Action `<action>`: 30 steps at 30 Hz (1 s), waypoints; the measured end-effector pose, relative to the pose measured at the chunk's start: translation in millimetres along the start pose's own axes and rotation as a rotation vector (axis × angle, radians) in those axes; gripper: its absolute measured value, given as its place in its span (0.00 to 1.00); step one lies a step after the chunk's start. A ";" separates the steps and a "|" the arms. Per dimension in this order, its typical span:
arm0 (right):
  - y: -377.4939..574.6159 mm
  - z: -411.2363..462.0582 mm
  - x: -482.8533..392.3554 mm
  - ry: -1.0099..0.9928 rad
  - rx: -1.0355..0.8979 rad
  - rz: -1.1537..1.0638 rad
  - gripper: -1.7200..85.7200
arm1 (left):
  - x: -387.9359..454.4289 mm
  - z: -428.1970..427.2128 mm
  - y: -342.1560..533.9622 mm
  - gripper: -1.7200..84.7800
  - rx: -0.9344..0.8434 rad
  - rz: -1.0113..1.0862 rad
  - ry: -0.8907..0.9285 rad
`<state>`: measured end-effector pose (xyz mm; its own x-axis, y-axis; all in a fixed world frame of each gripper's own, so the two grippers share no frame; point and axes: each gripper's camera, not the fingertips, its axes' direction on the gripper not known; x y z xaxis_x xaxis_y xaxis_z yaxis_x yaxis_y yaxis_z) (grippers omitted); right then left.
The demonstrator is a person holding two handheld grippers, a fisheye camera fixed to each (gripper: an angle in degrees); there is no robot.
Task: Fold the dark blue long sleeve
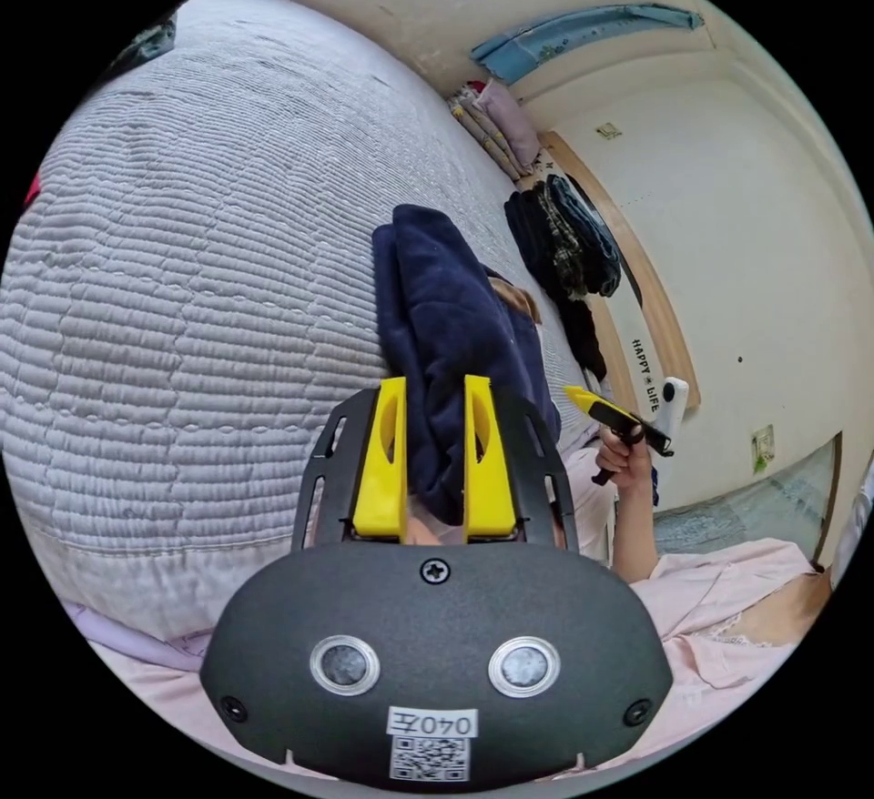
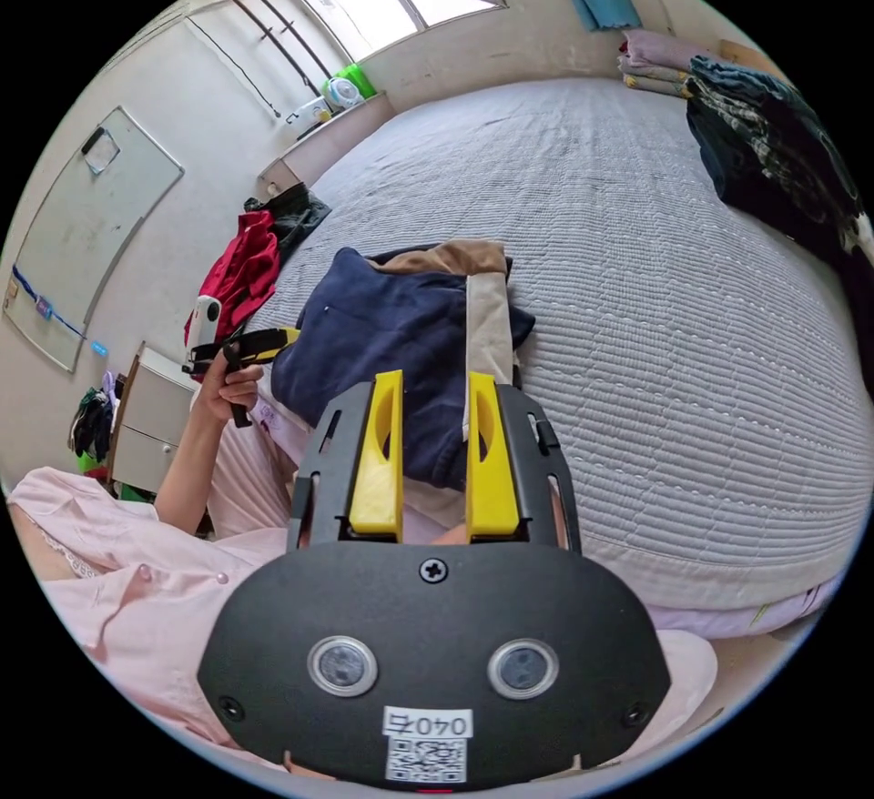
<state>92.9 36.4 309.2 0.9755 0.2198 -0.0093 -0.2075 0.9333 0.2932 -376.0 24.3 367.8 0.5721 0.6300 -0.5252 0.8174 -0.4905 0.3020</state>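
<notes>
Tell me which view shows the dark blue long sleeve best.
The right gripper view: the dark blue long sleeve lies there broadside on the grey bed cover, its tan parts visible. The left gripper view sees it narrow and bunched, partly hidden behind the left gripper.

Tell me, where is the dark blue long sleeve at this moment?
The dark blue long sleeve lies bunched on the grey quilted bed near its edge, just ahead of both grippers' yellow jaws, with a red garment beyond it in the right gripper view.
</notes>
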 end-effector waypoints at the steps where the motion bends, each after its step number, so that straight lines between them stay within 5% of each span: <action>1: -1.0 -4.9 7.7 -0.010 0.011 0.009 0.14 | 0.1 -0.2 -1.2 0.08 -0.002 0.003 -0.004; 13: 0.1 -48.7 88.7 -0.099 0.024 0.096 0.16 | 17.3 -21.3 -8.0 0.02 0.065 0.065 -0.011; 18: -1.6 -53.0 110.8 -0.145 0.000 0.069 0.18 | 24.8 -27.8 -2.3 0.02 0.036 0.112 -0.227; 30: 4.2 -41.3 177.7 -0.455 0.018 0.228 0.18 | 18.4 -12.1 -18.2 0.03 0.028 0.037 -0.145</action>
<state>262.4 91.1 269.4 0.8394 0.2671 0.4733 -0.4212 0.8701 0.2559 -379.5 52.1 362.2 0.5845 0.5181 -0.6244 0.7924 -0.5300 0.3020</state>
